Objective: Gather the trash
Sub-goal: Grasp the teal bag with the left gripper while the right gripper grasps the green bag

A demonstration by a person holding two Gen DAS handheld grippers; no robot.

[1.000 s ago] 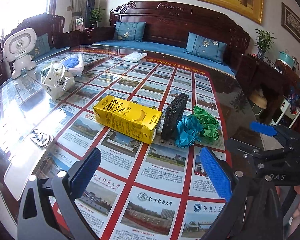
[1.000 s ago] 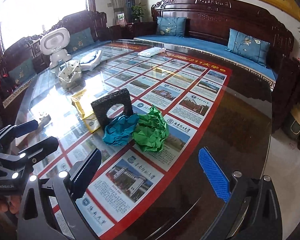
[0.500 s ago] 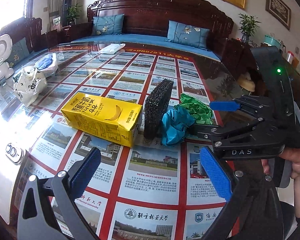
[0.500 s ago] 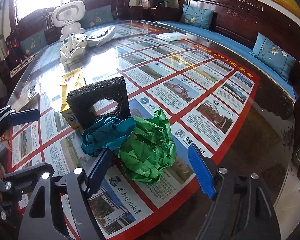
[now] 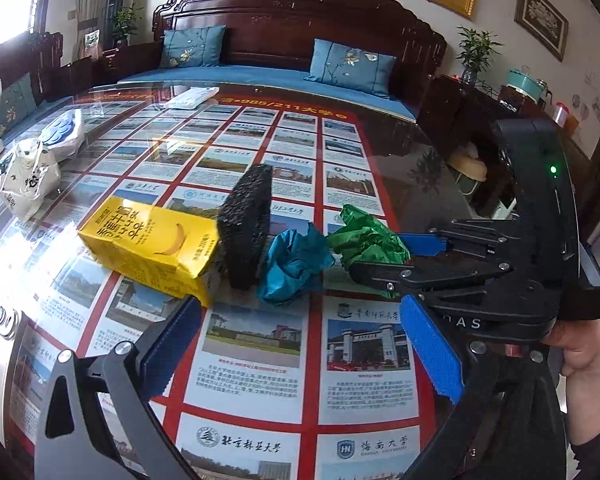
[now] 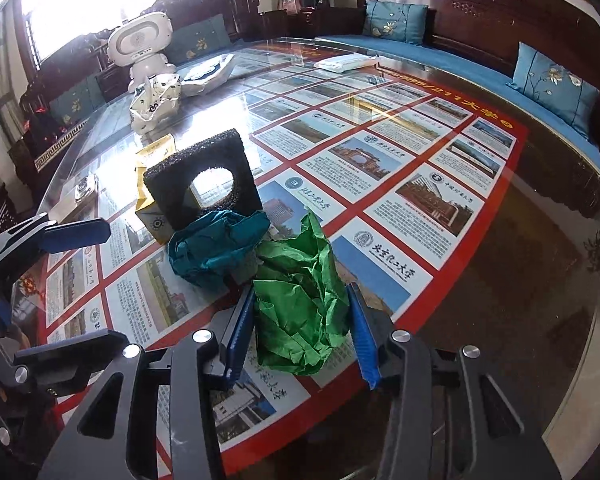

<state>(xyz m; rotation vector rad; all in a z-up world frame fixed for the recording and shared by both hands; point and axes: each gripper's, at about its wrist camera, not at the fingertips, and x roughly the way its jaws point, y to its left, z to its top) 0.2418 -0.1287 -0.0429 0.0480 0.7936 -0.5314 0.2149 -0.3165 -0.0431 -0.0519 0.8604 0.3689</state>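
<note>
Step in hand: first pick of the trash pile — the right gripper (image 6: 302, 334) is taking the crumpled green paper ball (image 6: 300, 304). Its jaws have just been closing, and the ball sits between the blue pads (image 6: 240, 332); the pads look to be touching its sides, though whether they bite firmly yet I cannot tell.

Location: the green ball rests on the glass-topped table with printed red-grid poster (image 6: 400, 184), touching the crumpled teal paper ball (image 6: 216, 248). Just behind stand the black foam square with round hole (image 6: 204, 176) and the yellow banana-milk carton (image 5: 152, 244).

Next move, as I judge it: finish the squeeze, then lift clear — without dragging the teal ball along.

Pose: right gripper angled steeply down at the table edge. Left gripper (image 5: 300, 344) hovers tilted down, jaws wide and empty, facing the carton and foam.
</note>
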